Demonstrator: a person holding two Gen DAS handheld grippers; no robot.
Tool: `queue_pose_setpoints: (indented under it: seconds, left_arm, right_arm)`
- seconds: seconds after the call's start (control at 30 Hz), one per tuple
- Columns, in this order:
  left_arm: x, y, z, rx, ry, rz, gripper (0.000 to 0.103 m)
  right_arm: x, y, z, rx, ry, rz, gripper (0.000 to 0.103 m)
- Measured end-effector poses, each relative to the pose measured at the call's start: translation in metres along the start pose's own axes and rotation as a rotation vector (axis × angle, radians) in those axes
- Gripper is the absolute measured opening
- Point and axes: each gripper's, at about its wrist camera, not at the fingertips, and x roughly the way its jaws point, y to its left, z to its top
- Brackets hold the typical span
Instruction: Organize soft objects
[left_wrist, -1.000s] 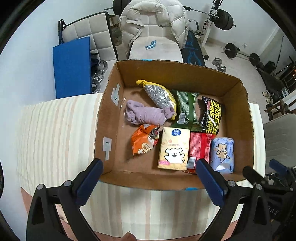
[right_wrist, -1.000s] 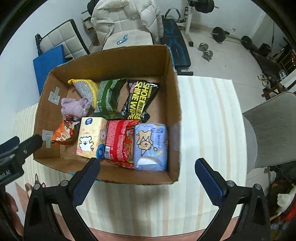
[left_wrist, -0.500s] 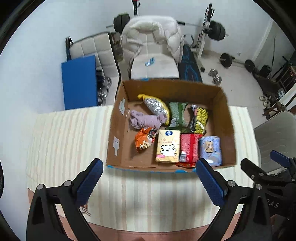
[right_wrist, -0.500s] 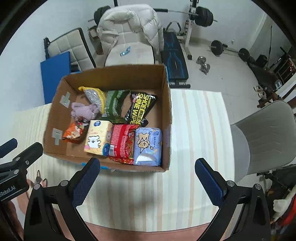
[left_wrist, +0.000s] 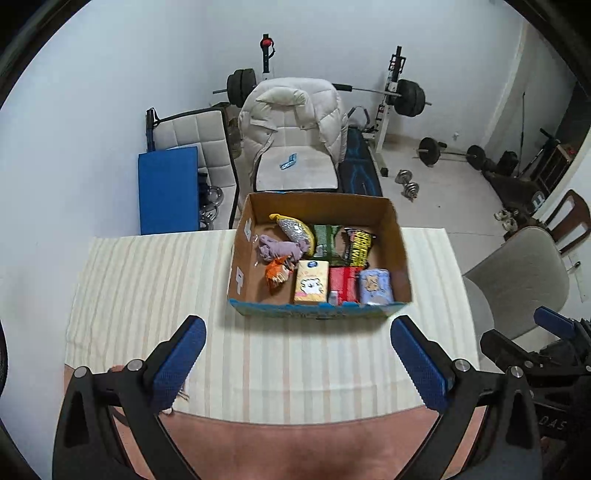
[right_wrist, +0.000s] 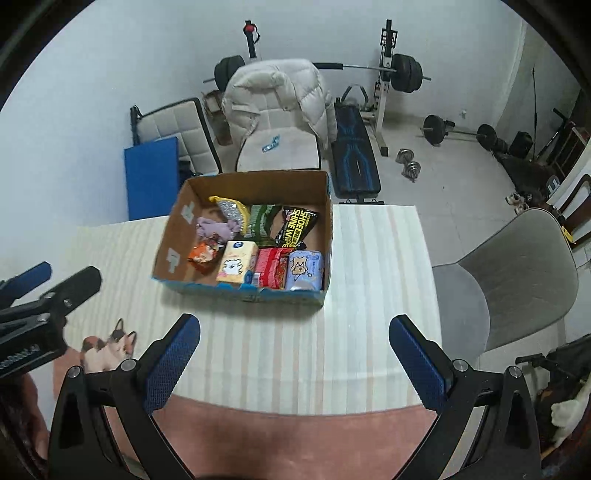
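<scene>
Jaws on both our left gripper (left_wrist: 297, 354) and right gripper (right_wrist: 295, 350) stand spread wide and hold nothing, hanging above the near edge of the desk (left_wrist: 147, 280). The soft packets sit together in the cardboard box (left_wrist: 314, 314) well ahead of us: a purple cloth (left_wrist: 277, 249), a yellow tissue pack (left_wrist: 312, 282), a blue pack (left_wrist: 375, 286). The sorting looks finished, so we should back off straight and level, clear of the box rim.

Table (left_wrist: 155, 280) under cream striped cloth; open cardboard box (left_wrist: 314, 313) sits on it, toward far edge.
</scene>
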Motion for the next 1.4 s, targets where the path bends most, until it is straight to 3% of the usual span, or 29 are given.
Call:
queue_pose_setpoints:
  seconds: [0.23, 0.53, 1.4]
  left_arm:
    - [-0.046, -0.008, -0.019, 0.013, -0.039, -0.011, 0.103]
    - [-0.084, -0.006, -0.036, -0.012, -0.064, -0.012, 0.103]
    - [-0.076, -0.001, -0.027, -0.05, -0.117, 0.035, 0.103]
  right_arm:
    - [-0.059, 0.004, -0.021, -0.018, -0.049, -0.001, 0.103]
    - [-0.104, 0.005, -0.039, -0.035, -0.094, -0.012, 0.103]
    - [-0.106, 0.003, -0.014, 0.019, -0.179, -0.088, 0.103]
